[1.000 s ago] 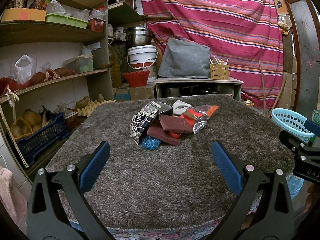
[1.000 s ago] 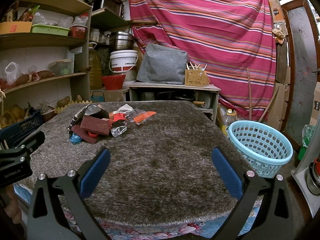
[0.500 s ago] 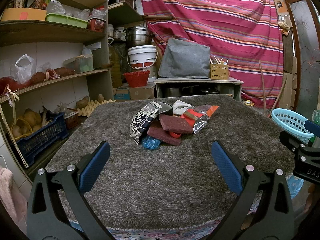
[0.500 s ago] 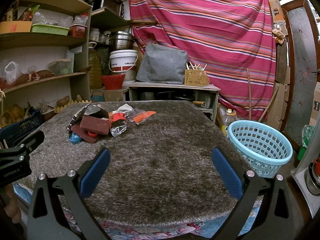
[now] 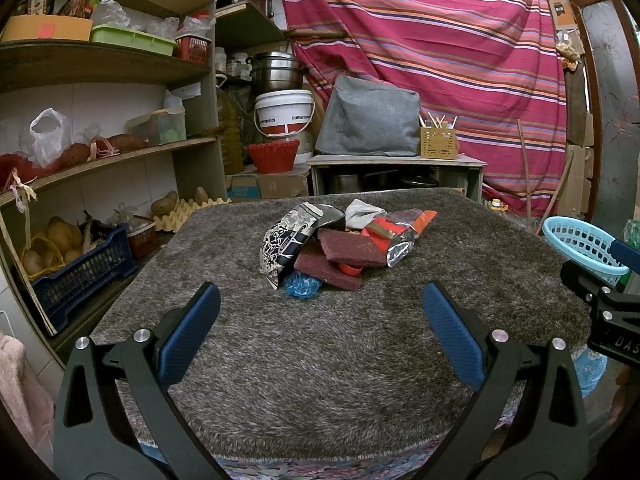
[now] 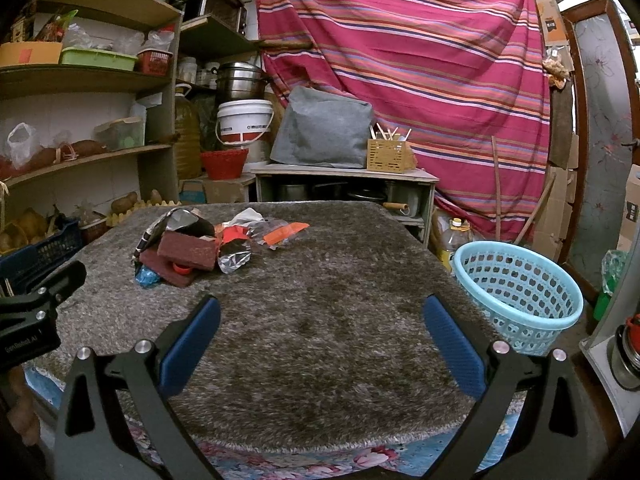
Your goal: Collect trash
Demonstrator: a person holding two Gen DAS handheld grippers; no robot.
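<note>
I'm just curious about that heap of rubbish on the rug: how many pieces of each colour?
Maroon scouring pads: 2
Black-and-white packet: 1
Blue crumpled wrapper: 1
Red bottle cap: 1
White crumpled scrap: 1
Red and silver wrappers: at least 2
Total: at least 8

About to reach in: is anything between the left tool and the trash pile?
Nothing visible. Only bare shaggy rug lies between the open left tool and the trash pile.

Each gripper, left (image 5: 320, 312) and right (image 6: 320, 312), has black angular arms with triangular cutouts, silver round screws, and textured blue fingertip pads (image 5: 188, 336). White lettering marks the black bodies.
</note>
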